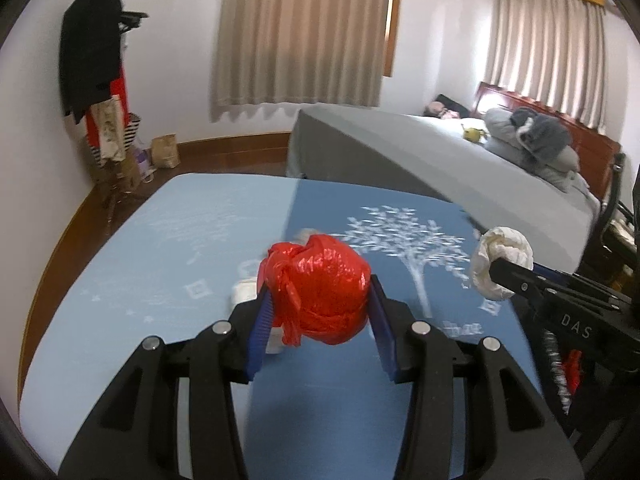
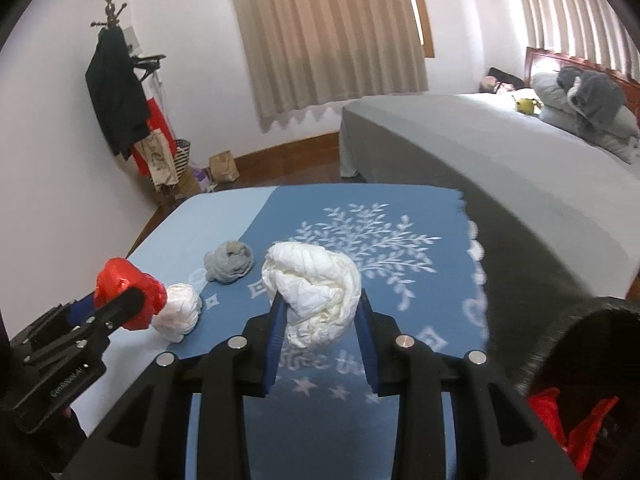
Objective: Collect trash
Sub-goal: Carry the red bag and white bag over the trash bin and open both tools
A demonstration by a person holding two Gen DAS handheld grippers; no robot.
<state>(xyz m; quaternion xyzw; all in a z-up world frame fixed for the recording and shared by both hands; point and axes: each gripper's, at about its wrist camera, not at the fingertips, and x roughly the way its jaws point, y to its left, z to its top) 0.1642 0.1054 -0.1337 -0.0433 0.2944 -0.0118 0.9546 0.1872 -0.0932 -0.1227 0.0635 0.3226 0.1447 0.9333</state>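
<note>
Left claw (image 1: 320, 312): pitched downward, blue pads (image 1: 260, 330) clamped on a held wad.
Right claw (image 2: 320, 320): pitched downward, likewise clamped, alongside the left.

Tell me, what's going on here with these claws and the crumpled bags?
A person is collecting trash with a claw in each hand. The left claw grips a balled-up red plastic bag, and the right claw grips a crumpled white bag, both above the blue cloth. A small white wad and a grey wad lie on the cloth.

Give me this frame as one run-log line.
left tool: shut on red bag wad | right tool: shut on white wad | left on cloth: small white wad, grey wad
</note>
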